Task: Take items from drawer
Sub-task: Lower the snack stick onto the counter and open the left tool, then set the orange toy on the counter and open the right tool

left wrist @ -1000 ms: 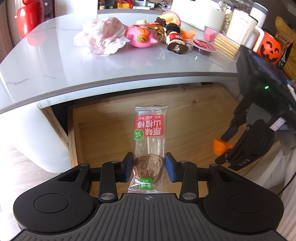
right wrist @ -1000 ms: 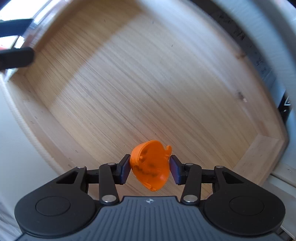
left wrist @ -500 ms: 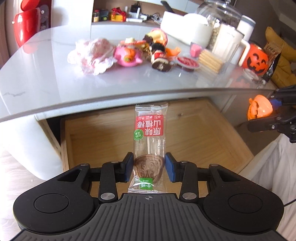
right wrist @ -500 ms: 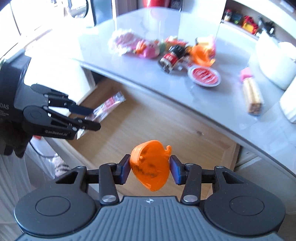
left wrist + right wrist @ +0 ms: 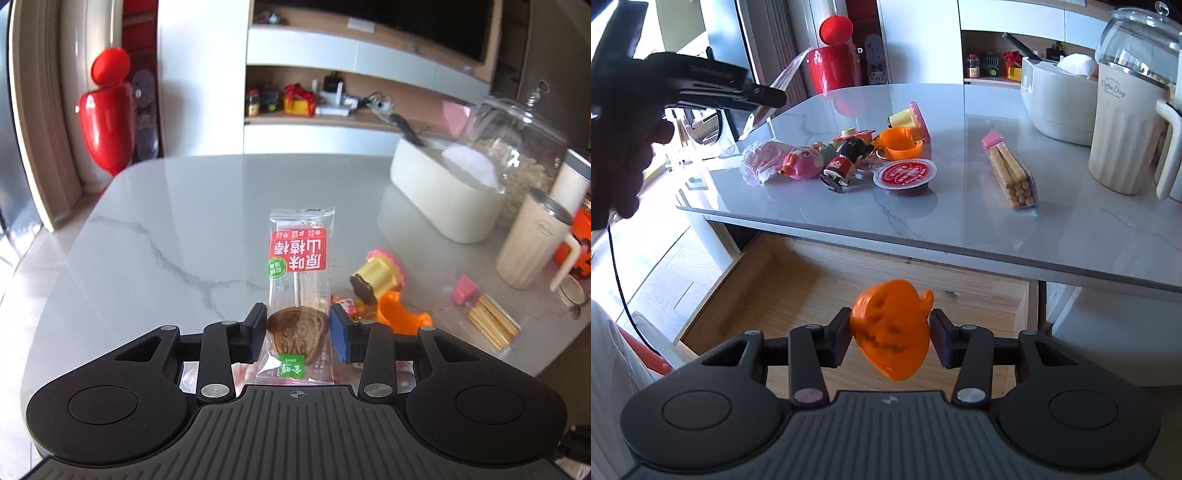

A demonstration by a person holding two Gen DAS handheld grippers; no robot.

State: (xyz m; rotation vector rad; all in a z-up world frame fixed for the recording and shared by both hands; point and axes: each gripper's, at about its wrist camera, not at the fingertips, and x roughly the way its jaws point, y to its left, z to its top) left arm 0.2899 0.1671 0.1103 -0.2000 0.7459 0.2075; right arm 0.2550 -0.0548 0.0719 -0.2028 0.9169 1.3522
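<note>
My left gripper [image 5: 298, 334] is shut on a wrapped lollipop [image 5: 300, 254] with a red label, held upright over the grey marble table [image 5: 166, 229]. My right gripper [image 5: 890, 338] is shut on a small orange pumpkin piece [image 5: 886, 356], hanging above the open wooden drawer [image 5: 798, 280] under the table's edge. The drawer's visible floor is bare wood. In the right wrist view the left gripper [image 5: 701, 85] shows at the upper left, held by a hand [image 5: 620, 158], above the table's left end.
On the table lie a pink duck toy [image 5: 799, 164], a doll figure [image 5: 847, 160], an orange cup [image 5: 901, 142], a red-lidded jelly cup [image 5: 905, 175] and a pack of biscuit sticks [image 5: 1010, 173]. A white mug [image 5: 1126, 125] and white container [image 5: 1056, 99] stand at the right.
Both grippers rose out of the drawer with their items. The left one moved up and forward over the table top; the right one lifted to just above the drawer's front.
</note>
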